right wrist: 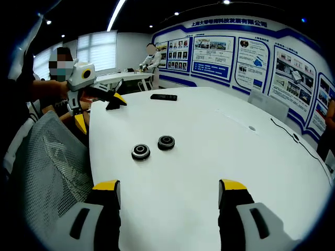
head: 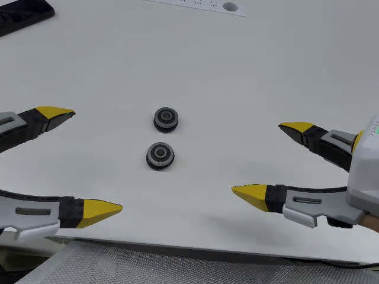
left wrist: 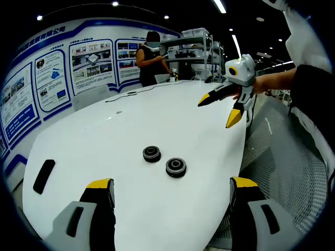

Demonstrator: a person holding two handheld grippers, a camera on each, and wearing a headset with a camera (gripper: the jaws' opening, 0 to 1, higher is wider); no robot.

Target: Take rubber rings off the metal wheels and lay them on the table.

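Far left: left gripper (head: 95, 160), jaws spread wide, holding nothing, hanging just over the near side of the white table (head: 266, 65). Well apart from the wheels.

In the middle: two small metal wheels lying flat on the table, near wheel (head: 160, 155) and far wheel (head: 166, 118), close together but not touching. Looks to have a black rubber ring (head: 149, 157) around each one, so probably nothing taken off yet.

On the right: right gripper (head: 257, 157), also wide open and empty, pointing in at the wheels from the other side.

Now for the trouble.

Small, round and smooth, so easy to knock away with one pointy yellow tip. Could skid as far as the table edge and drop onto the grey mesh (head: 118, 263) below.

Sitting so close, too: easy to bump one while reaching for the other.

Needs one claw to pin the metal part and the other claw to pull the ring. With a weak pinch, likely to slip out, tip up on its side and roll off.

Probably tight and stretchy as well. Might snap back, or spring out of the jaws and fly away.

Hard to hook a thin ring with fat tips. Might grab ring and wheel together and just lift the whole thing.
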